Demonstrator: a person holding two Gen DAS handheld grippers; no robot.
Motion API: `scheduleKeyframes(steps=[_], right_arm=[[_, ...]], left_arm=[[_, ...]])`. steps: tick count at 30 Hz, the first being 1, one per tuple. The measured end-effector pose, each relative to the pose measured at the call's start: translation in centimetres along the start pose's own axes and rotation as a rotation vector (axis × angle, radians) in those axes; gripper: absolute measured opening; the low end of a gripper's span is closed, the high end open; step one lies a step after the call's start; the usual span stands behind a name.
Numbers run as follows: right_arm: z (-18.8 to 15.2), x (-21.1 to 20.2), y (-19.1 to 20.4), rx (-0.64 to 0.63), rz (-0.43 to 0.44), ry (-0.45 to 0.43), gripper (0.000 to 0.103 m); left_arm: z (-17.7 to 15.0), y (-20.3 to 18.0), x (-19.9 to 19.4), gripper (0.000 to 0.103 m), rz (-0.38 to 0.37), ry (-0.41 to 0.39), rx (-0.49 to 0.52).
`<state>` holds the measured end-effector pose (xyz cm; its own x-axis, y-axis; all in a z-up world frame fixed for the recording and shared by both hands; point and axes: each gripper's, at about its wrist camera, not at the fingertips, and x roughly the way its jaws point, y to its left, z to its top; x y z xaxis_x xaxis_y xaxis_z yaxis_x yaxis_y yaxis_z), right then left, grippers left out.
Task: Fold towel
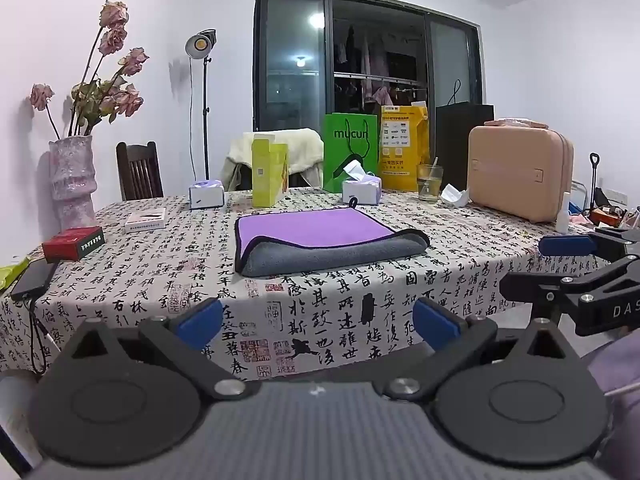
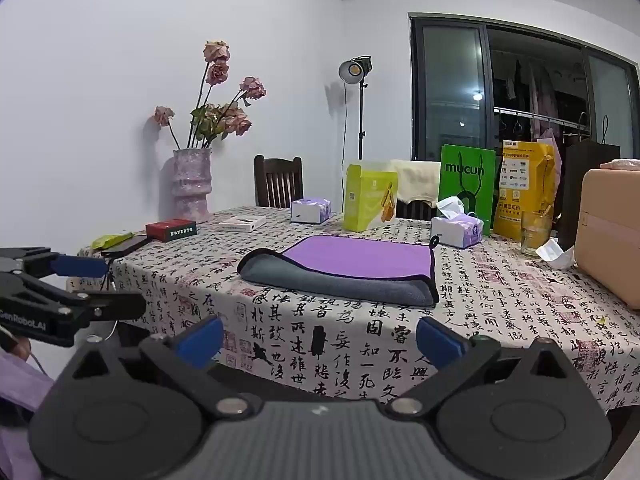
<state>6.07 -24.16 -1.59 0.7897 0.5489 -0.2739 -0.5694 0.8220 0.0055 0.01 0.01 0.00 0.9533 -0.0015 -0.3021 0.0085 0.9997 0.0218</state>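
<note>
- The towel [image 1: 320, 242] lies flat in the middle of the desk [image 1: 360, 320], purple face up, with its near edge rolled over to show the grey underside.
- Both tools hang off the near edge of the desk, well apart from the cloth. The left gripper [image 1: 318, 322] has its jaws spread with nothing between them, and so has the right gripper [image 2: 320, 340].
- From where I stand the fold looks only partly made, or the hands have backed off to judge it.
- The rolled grey edge is thick; a shallow pinch could catch only the top layer and drag the fold askew.
- The patterned cloth on the desk could bunch up if the jaws bite too low.
- The glass [image 1: 430, 182] and tissue box [image 1: 361, 192] stand just behind the towel, so a wide sweep could knock them.
</note>
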Motion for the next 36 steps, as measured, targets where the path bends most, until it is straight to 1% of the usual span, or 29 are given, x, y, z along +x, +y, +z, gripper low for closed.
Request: scheduleKeyframes(steps=[6, 36], right_arm=[[-0.07, 0.02, -0.08, 0.002, -0.005, 0.000, 0.103], [-0.22, 0.20, -0.02, 0.011, -0.009, 0.009, 0.103]], left_arm=[[-0.03, 0.14, -0.04, 0.103, -0.015, 0.006, 0.001], [-0.04, -0.35, 0.30, 0.103, -0.015, 0.014, 0.011]])
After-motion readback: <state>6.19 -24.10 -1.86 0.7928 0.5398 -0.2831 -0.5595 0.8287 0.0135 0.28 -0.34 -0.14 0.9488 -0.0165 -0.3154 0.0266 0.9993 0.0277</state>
